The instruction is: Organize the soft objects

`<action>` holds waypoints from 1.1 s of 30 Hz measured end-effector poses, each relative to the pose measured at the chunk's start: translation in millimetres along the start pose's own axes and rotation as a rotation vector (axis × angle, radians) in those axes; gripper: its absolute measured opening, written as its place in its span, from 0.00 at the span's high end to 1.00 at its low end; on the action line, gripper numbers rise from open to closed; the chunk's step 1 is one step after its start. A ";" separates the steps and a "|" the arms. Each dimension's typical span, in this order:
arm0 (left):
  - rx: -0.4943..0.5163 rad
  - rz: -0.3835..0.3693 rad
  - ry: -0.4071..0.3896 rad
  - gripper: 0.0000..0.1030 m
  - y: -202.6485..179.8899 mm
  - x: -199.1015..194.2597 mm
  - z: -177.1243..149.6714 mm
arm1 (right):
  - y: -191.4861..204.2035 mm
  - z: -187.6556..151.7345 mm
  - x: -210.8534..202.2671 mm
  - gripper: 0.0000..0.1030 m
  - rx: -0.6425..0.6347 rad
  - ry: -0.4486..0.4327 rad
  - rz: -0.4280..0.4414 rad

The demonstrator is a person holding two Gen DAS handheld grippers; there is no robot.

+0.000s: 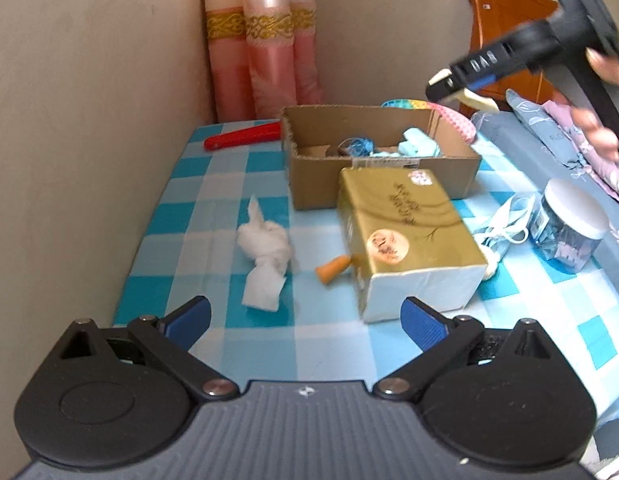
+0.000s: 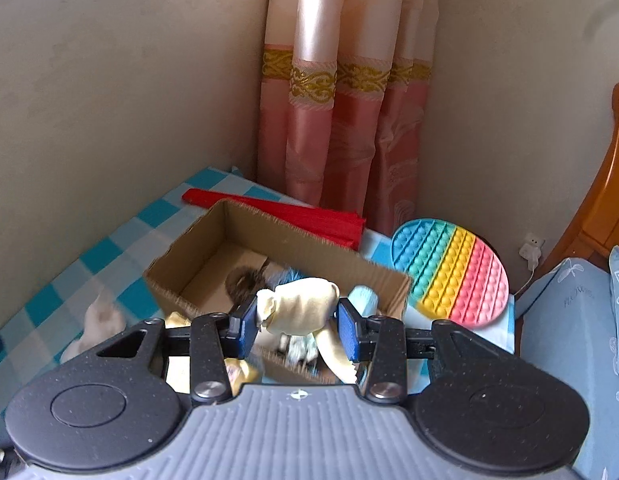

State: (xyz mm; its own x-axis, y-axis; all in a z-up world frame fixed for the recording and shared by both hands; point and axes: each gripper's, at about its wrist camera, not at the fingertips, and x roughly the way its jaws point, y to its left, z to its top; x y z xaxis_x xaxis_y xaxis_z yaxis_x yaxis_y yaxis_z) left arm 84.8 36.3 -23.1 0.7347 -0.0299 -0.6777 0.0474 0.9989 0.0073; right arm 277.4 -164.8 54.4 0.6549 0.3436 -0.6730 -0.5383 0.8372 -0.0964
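A cream cloth bundle (image 2: 297, 308) is held between the right tongs (image 2: 297, 326), raised over the open cardboard box (image 2: 197, 256), with a loose tail hanging below. It is judged light, limp and easily crushed, so a grip across its bunched middle suits it. The left tongs (image 1: 305, 320) are spread wide and carry nothing, low over the checked surface (image 1: 213, 184). Just ahead lie a knotted white tissue (image 1: 265, 256) and an orange foam earplug (image 1: 332, 270), the latter beside the gold tissue pack (image 1: 405, 232).
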 end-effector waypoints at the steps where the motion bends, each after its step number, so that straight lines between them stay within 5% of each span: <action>1: -0.010 0.005 0.004 0.02 2.1 0.2 -1.5 | 0.1 4.4 3.9 0.55 -0.001 0.002 0.006; 9: -0.066 0.035 0.044 0.02 11.9 8.1 -9.6 | -0.6 42.3 36.5 0.51 0.009 0.000 0.008; 13: -0.072 0.042 0.045 0.02 15.1 6.8 -10.6 | -7.4 48.5 48.6 0.10 0.048 -0.007 0.008; 16: -0.075 0.043 0.046 0.02 17.4 6.2 -12.1 | -14.1 43.8 44.2 0.00 0.087 -0.025 0.040; 33: -0.060 0.025 0.042 0.02 10.9 4.0 -13.1 | -8.1 -17.4 -2.0 0.00 0.030 0.062 0.050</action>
State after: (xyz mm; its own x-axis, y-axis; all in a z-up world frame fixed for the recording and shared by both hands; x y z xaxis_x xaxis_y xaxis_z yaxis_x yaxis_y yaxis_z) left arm 79.4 47.6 -35.3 0.7058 -0.0042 -0.7084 -0.0122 0.9998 -0.0181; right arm 271.2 -179.7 43.8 0.5929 0.3588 -0.7210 -0.5529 0.8322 -0.0405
